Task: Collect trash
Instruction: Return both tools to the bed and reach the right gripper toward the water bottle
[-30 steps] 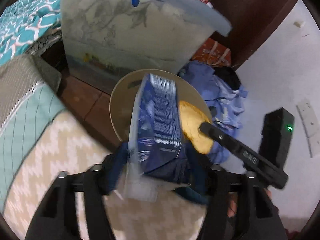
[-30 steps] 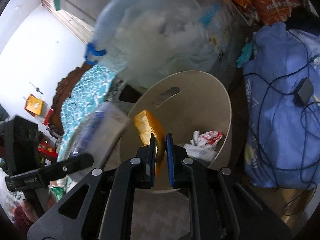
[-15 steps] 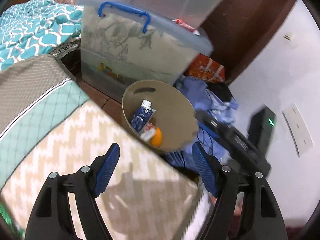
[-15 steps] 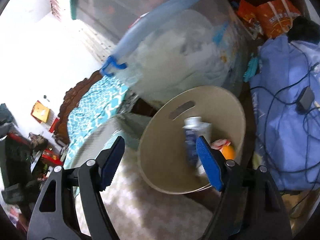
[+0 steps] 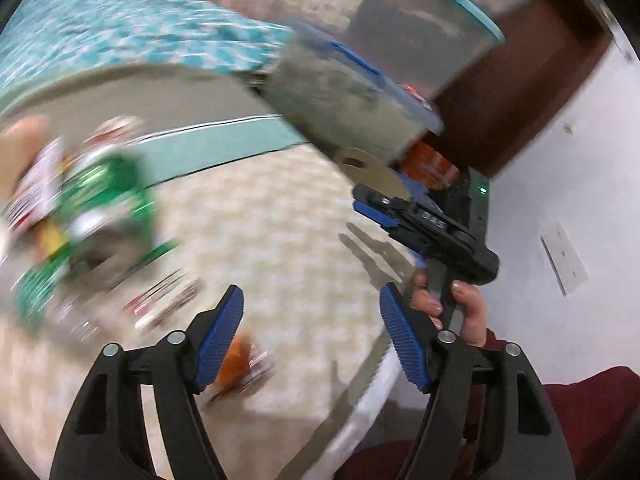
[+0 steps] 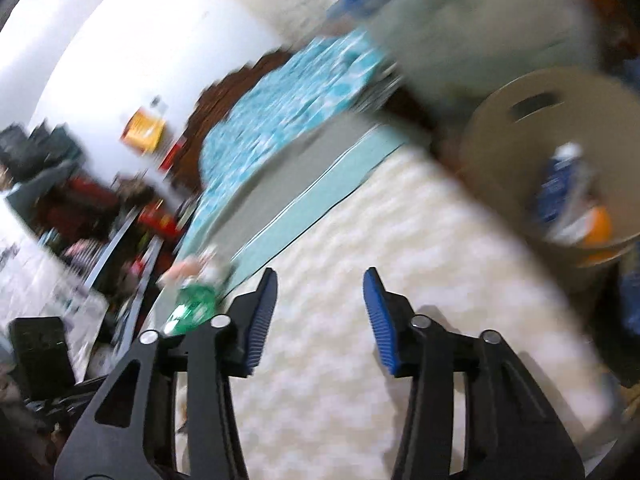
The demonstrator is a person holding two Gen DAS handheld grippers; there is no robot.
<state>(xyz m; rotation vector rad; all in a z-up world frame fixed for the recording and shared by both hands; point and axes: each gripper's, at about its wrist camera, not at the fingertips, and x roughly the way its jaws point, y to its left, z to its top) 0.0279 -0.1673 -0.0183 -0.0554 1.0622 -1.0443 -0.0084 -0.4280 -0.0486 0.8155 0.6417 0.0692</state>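
Both views are motion-blurred. My left gripper [image 5: 310, 300] hangs over a cream zigzag blanket [image 5: 280, 240], its jaws closing with nothing between them. On the blanket lie a green wrapper [image 5: 108, 200], a red-and-white wrapper [image 5: 160, 304] and an orange scrap [image 5: 236, 364] beside the left pad. The tan bin [image 5: 368, 168] stands past the bed's edge. My right gripper [image 6: 320, 280] is also over the blanket, jaws closing on nothing. At its right the tan bin [image 6: 520, 140] holds a blue carton [image 6: 560, 184] and an orange peel [image 6: 598, 224]. The green wrapper [image 6: 192, 308] shows left of its fingers.
Stacked plastic storage boxes [image 5: 360, 92] stand behind the bin against a dark wooden door [image 5: 540, 80]. A teal patterned bedspread [image 5: 120, 32] covers the far bed. A hand [image 5: 452, 308] holds the right gripper [image 5: 384, 208] by the bed's edge. Cluttered shelves [image 6: 80, 200] line the far wall.
The blue carton and the orange peel left the grippers and now lie in the bin. Both grippers swung left from the bin to over the blanket. The right jaws have narrowed.
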